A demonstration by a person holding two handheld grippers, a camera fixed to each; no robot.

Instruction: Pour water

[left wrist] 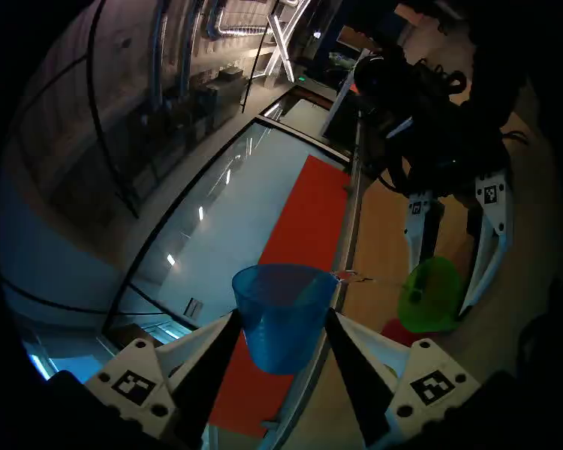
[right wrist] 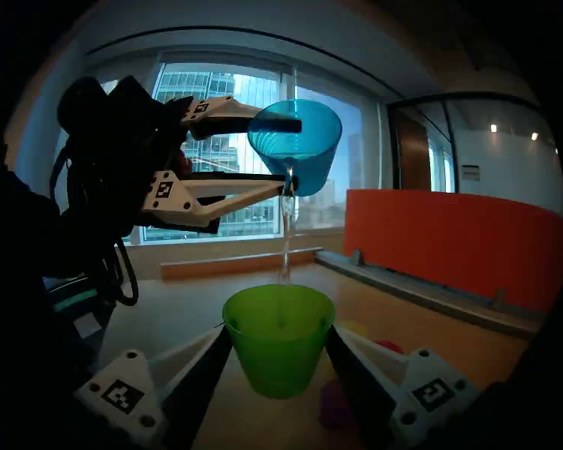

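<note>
My left gripper (left wrist: 281, 330) is shut on a translucent blue cup (left wrist: 283, 321), held tipped over. In the right gripper view that blue cup (right wrist: 295, 144) hangs high and tilted in the left gripper (right wrist: 281, 154), and a thin stream of water (right wrist: 286, 240) falls from its rim. The stream lands in a green cup (right wrist: 279, 345), held upright below with my right gripper (right wrist: 279, 352) shut on it. The left gripper view shows the green cup (left wrist: 430, 294) farther off between the right gripper's white fingers (left wrist: 492, 247).
A wooden table (right wrist: 401, 322) lies beneath both cups, with small coloured things (right wrist: 390, 346) on it near the green cup. An orange partition (right wrist: 454, 244) and a metal rail (right wrist: 424, 294) run along the table's far side. Large windows (right wrist: 214, 150) stand behind.
</note>
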